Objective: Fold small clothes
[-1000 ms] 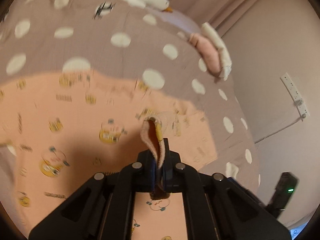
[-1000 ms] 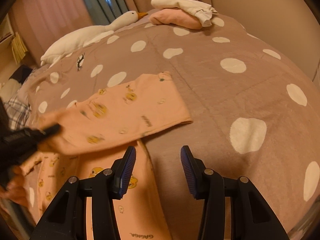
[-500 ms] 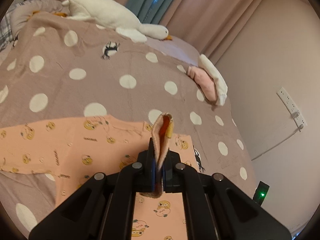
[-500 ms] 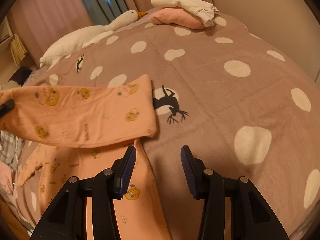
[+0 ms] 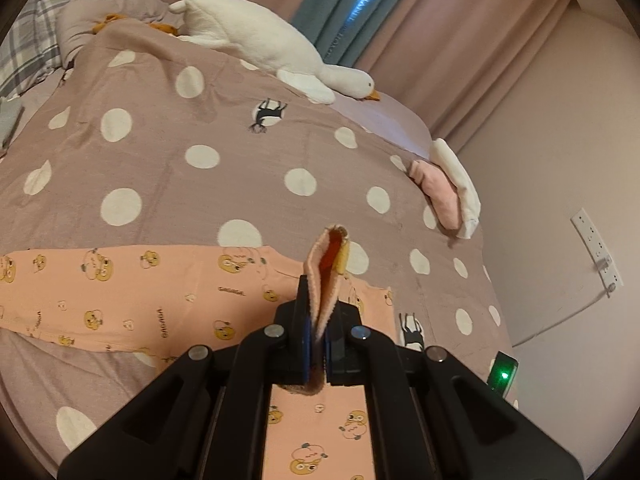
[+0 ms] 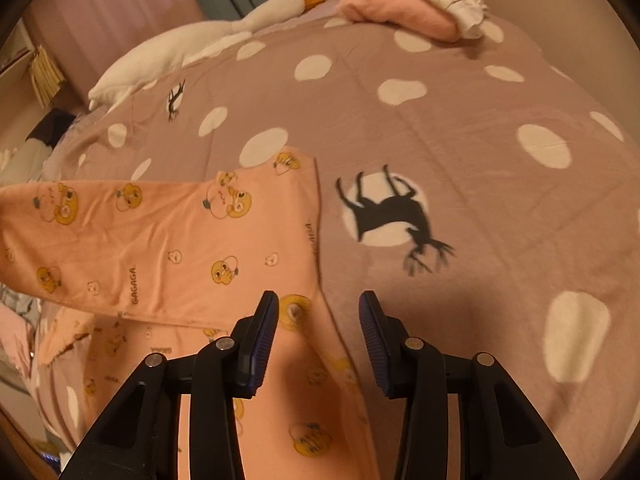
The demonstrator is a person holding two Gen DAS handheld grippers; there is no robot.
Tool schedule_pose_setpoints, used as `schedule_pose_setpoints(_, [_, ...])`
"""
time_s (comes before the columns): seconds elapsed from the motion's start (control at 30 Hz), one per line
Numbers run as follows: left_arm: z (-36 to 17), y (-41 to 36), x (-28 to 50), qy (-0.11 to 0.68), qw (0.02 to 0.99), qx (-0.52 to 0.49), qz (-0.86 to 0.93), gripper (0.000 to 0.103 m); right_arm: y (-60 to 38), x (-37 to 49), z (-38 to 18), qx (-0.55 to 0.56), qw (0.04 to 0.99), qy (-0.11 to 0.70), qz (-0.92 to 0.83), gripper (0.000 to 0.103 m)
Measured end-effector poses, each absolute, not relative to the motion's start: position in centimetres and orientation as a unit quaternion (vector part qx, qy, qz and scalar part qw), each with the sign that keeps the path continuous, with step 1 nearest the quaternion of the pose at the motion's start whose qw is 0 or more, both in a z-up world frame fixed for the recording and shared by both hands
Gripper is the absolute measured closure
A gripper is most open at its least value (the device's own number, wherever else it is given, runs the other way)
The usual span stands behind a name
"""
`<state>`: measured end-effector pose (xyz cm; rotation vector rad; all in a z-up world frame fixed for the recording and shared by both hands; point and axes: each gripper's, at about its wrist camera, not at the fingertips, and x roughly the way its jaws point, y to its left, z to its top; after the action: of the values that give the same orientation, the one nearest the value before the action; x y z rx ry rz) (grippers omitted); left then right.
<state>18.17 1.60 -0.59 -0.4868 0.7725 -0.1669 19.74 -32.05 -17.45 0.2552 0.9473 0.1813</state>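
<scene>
Left tongs (image 5: 316,344) are clamped tight on a folded edge of the peach pyjamas (image 5: 120,292), the pinched cloth sticking up between the pads; the rest of the garment lies spread across the spotted bedcover (image 5: 200,200); right tongs (image 6: 318,340) hover over the pyjamas' edge, jaws closing, nothing gripped between them; a folded pink and white pile (image 6: 412,12) sits at the bed's far side, near a plush goose (image 5: 260,44).

A mauve bedspread dotted with white spots (image 5: 168,200) lay ahead of the claw; a white plush goose (image 5: 256,44) stretched along its far edge; teal and pink curtains (image 5: 400,20) hung beyond; a white wall socket strip (image 5: 598,248) sat far right.
</scene>
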Motion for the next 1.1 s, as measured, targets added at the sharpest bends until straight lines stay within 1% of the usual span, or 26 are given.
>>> schedule_pose_setpoints(0.03, [-0.7, 2.0, 18.2, 0.374, 0.894, -0.235, -0.075, 0.099, -31.7, 20.0, -17.7, 0.118, 0.876, 0.459, 0.088, 0.065])
schedule_pose_setpoints(0.13, [-1.3, 3.0, 18.2, 0.382, 0.889, -0.243, -0.065, 0.099, -30.9, 20.7, -18.1, 0.112, 0.871, 0.468, 0.098, 0.067])
schedule_pose_setpoints(0.2, [-1.7, 3.6, 18.2, 0.387, 0.883, -0.257, -0.063, 0.099, -30.3, 21.1, -18.6, 0.108, 0.866, 0.476, 0.104, 0.067])
schedule_pose_setpoints(0.47, [-3.0, 5.2, 18.4, 0.399, 0.879, -0.258, -0.04, 0.099, -29.4, 21.9, -19.4, 0.076, 0.863, 0.493, 0.087, 0.067])
schedule_pose_setpoints(1.1, [-7.6, 8.3, 18.7, 0.443, 0.862, -0.245, 0.003, 0.099, -29.1, 22.1, -19.7, 0.063, 0.864, 0.493, 0.081, 0.067])
